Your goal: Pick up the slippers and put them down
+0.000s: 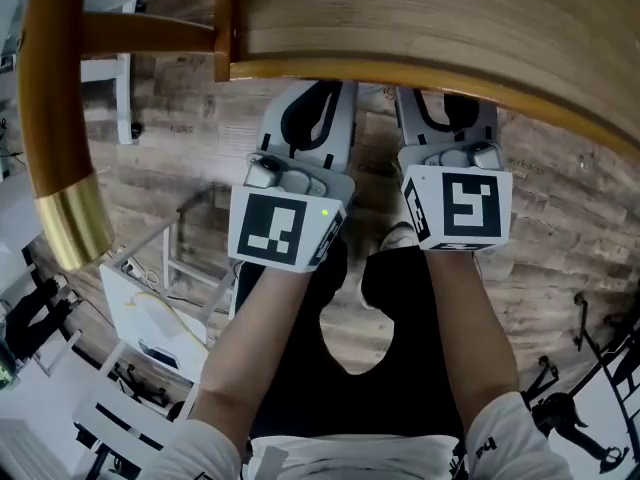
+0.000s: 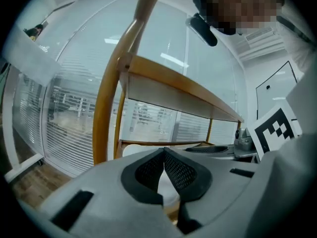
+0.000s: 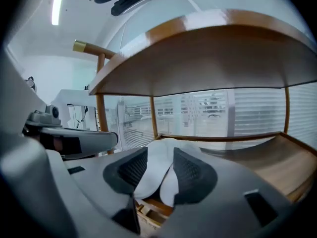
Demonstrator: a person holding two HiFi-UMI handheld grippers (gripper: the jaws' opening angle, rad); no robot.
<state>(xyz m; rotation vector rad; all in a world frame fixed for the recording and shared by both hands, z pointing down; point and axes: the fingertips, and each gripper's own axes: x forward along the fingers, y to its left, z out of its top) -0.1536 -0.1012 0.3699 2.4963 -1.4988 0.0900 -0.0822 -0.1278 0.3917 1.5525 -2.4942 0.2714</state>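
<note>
White slipper point(image 3: 165, 145) is sitting on the wooden shelf point(image 3: 277, 162) between my right gripper's point(image 3: 159, 151) parted fingers, poking out at twelve o'clock. My left gripper point(image 2: 163, 150) is hovering pinched closed, a second slipper point(image 2: 132, 150) at nine o'clock.

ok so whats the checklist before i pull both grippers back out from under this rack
1. Right gripper open: ok, jaws apart, with the white slipper between them.
2. Left gripper open: not ok, its tips meet. Whether they pinch the white material seen in the gap, cannot tell.
3. Slipper resting on the lower shelf: cannot tell, the gripper body hides its underside.
4. Room under the upper shelf: ok, it sits well above both sets of jaws.
5. Grippers apart from each other: ok, side by side with a gap in the head view.
</note>
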